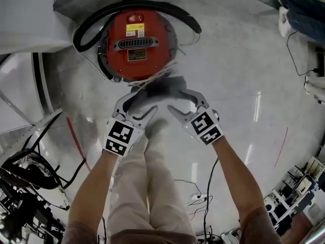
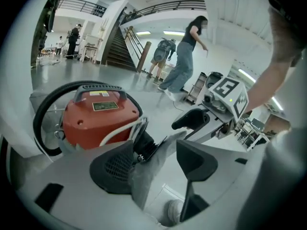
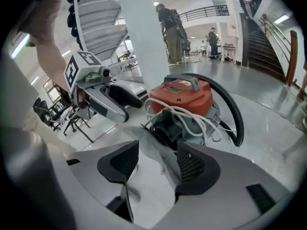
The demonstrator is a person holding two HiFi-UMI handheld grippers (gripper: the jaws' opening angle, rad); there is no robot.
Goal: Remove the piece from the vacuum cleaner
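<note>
Piece (image 2: pixel 151 169): blurred; its far end is hard to make out.
Left gripper (image 1: pixel 139 103): jaws spread around piece.
Right gripper (image 1: pixel 180 101): jaws spread around piece.

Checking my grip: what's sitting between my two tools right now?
The grey fabric piece from the red vacuum cleaner; the head view and both gripper views show it.

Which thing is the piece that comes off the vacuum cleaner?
Find the round red vacuum cleaner on the shiny floor. A grey piece sticks out of its near side. Unlike the black hose and white cord beside it, it is a flat, limp sheet.
</note>
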